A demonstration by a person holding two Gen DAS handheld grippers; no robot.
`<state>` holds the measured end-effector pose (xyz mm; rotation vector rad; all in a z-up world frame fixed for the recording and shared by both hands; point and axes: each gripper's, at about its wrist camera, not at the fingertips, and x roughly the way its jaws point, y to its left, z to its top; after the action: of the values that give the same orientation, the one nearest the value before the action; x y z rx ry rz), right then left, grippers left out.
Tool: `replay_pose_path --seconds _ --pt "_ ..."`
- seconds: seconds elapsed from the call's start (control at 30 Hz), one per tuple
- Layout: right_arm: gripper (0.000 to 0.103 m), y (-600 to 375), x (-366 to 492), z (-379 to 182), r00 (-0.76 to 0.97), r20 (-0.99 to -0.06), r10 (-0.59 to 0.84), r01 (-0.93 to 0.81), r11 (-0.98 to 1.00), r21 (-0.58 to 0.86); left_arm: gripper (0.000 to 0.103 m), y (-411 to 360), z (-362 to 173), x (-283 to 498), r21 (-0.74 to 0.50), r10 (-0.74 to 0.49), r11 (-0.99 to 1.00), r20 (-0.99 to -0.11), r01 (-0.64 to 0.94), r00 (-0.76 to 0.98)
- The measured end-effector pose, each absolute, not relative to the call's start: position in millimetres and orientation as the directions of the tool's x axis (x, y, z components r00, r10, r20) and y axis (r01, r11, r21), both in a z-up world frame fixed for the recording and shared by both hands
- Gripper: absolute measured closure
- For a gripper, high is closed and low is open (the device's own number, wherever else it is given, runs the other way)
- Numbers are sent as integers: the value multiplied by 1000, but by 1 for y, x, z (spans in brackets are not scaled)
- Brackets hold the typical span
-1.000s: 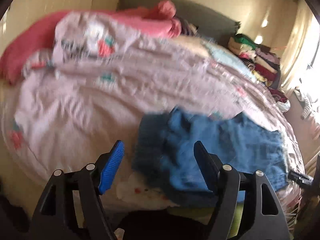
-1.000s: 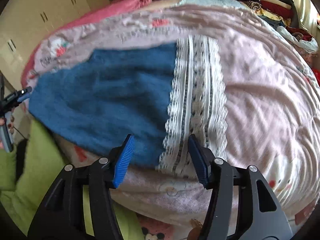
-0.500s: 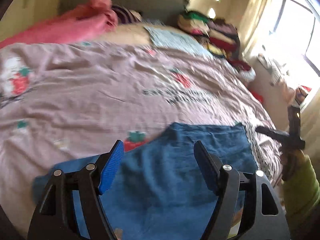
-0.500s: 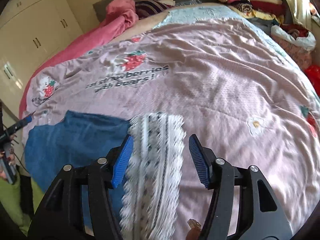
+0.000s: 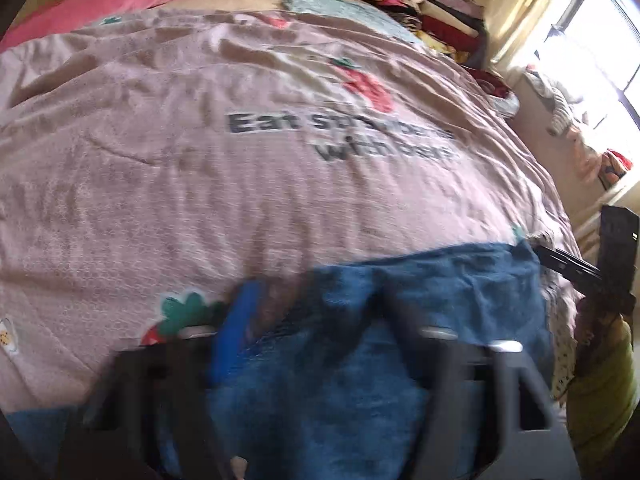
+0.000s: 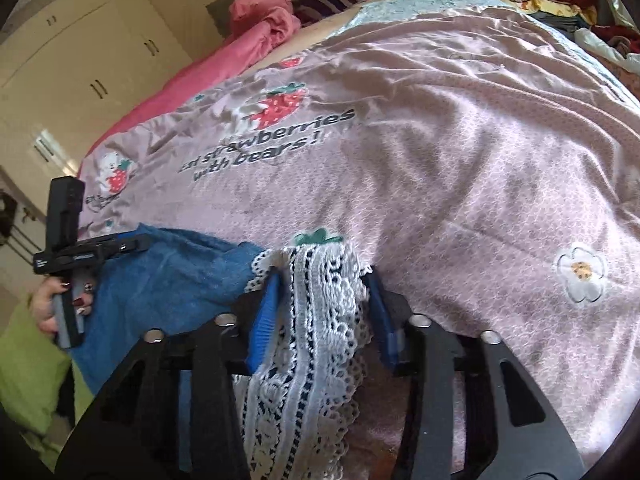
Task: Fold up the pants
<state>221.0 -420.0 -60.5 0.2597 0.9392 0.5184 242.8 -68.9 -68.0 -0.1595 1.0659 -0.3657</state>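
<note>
The blue pants [image 6: 172, 276] lie at the near edge of the pink bedspread [image 6: 460, 168], which reads "Eat strawberries with bears!". The right gripper [image 6: 324, 312] has its jaws apart around the white lace hem [image 6: 320, 344]. The left gripper [image 5: 316, 336], blurred, stands apart over the blue cloth.

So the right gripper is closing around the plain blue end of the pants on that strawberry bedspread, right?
Not quite. In the right wrist view the right gripper straddles the white lace trim of the blue pants, not the plain blue end. They do lie on the strawberry bedspread.
</note>
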Motion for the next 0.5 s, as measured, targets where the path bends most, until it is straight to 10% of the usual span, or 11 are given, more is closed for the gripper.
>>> replay_pose_path --seconds 0.5 --pt "89 -416 264 -15 569 -675 470 -369 879 302 98 -82 -44 267 -243 -313 949 -805 201 503"
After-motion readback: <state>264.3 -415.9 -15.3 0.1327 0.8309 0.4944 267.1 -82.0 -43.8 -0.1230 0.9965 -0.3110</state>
